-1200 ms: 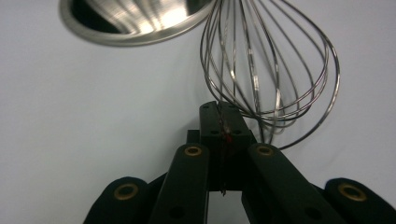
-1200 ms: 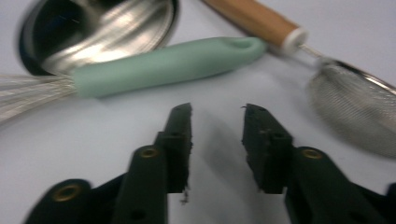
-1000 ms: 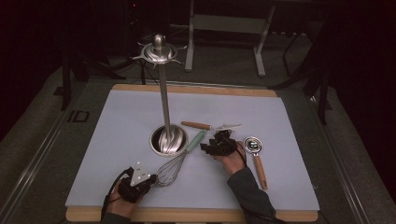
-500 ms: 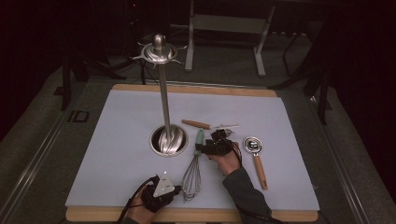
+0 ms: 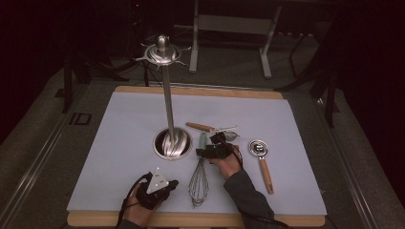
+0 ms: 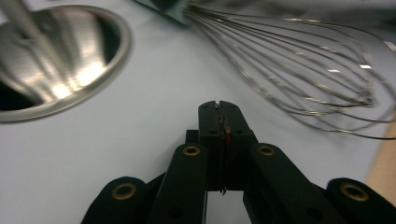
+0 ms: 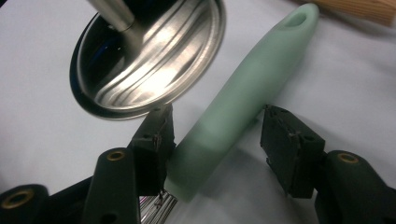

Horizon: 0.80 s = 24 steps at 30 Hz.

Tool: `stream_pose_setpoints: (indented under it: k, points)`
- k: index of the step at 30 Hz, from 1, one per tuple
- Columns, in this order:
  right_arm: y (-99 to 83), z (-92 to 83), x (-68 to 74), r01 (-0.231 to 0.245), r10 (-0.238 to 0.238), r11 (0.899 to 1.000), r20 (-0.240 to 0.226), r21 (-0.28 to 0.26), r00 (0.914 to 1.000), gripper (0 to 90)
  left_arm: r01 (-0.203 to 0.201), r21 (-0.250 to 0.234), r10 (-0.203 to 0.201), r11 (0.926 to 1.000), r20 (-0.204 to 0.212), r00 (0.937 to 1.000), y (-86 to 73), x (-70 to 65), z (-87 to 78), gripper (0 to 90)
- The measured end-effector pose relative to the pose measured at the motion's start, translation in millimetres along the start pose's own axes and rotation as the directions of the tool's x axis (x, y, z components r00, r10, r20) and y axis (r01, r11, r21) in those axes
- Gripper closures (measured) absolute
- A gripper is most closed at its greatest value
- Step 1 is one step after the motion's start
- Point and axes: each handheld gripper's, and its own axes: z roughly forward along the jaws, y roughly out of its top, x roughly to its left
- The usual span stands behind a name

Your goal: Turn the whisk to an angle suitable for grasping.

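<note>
Between the right gripper's (image 7: 215, 135) parted jaws, whisk (image 7: 243, 102) handle, wires cut off below; left gripper (image 6: 219, 109) clenched, empty

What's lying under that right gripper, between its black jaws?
The pale green handle of the whisk lies on the white mat between the right gripper's open jaws. One jaw touches it; the other stands apart. Where handle meets wires is partly covered by a jaw.

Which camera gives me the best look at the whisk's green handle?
The right gripper view: the green handle lies close up between the open jaws. The high view shows it small beside the right gripper; the left gripper view catches just a blurred corner.
</note>
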Motion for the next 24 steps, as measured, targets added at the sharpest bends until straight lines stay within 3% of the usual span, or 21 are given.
stream_pose_setpoints:
  k: [7, 14, 17, 24]
  points:
    - [2.1, 6.2, 10.1, 0.025, -0.024, 0.999, -0.057, 0.025, 0.9981, 49.2, 0.051, -0.027, -0.052, 0.9983, -0.034, 0.9981, -3.2, 17.9, -7.3, 88.9]
    - [4.5, 8.7, 20.9, 0.061, -0.056, 0.997, -0.097, 0.048, 0.9937, 52.0, 0.071, -0.015, -0.072, 0.9974, -0.066, 0.9952, -6.7, 28.8, -7.9, 88.4]
    - [5.1, 8.9, 25.1, 0.084, -0.079, 0.995, -0.078, 0.054, 0.9938, 51.5, 0.073, -0.009, -0.073, 0.9973, -0.076, 0.9944, -7.2, 31.4, -7.9, 88.3]
    - [4.7, 8.4, 29.3, 0.077, -0.066, 0.994, -0.133, 0.074, 0.9889, 53.2, 0.091, -0.006, -0.091, 0.9958, -0.104, 0.9903, -10.1, 40.7, -8.9, 88.2]
